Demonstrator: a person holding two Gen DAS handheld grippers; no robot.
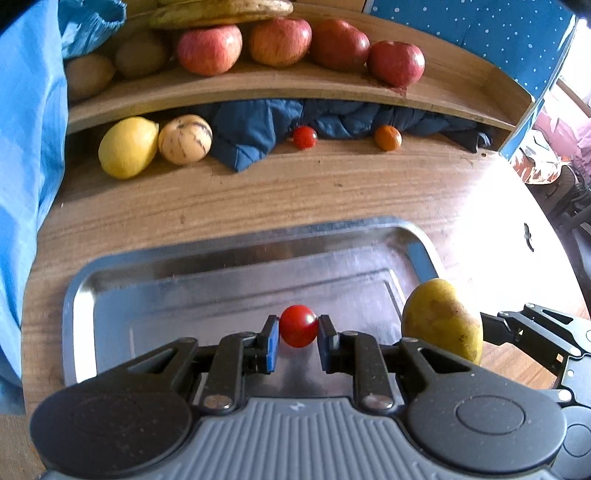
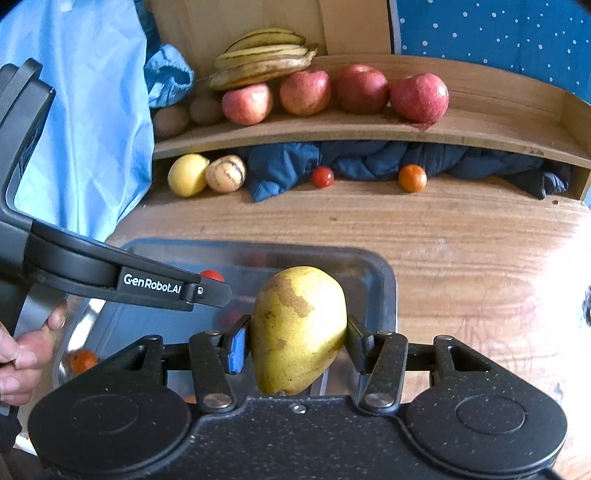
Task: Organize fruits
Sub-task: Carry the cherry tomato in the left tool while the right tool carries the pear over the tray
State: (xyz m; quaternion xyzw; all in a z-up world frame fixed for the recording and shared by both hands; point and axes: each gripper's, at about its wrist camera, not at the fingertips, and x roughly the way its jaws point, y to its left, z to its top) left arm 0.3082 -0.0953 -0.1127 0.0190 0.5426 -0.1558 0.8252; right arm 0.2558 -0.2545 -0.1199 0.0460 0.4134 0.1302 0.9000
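While the left gripper (image 1: 298,338) pinches a cherry tomato (image 1: 298,325) over the steel tray (image 1: 236,254), the right gripper (image 2: 297,341) clamps a pear (image 2: 297,328) at the tray's right edge; beyond, apples (image 1: 279,41) line the wooden shelf (image 1: 258,86).

**Wooden surface, shelf and blue cloth in sunlight**

A wood-grain surface (image 1: 295,195) carries a raised wooden shelf (image 2: 480,122) at its far side. Dark blue fabric (image 1: 332,118) is bunched under the shelf. A dotted blue panel (image 2: 498,33) stands behind. Strong light washes out the surface's right side.
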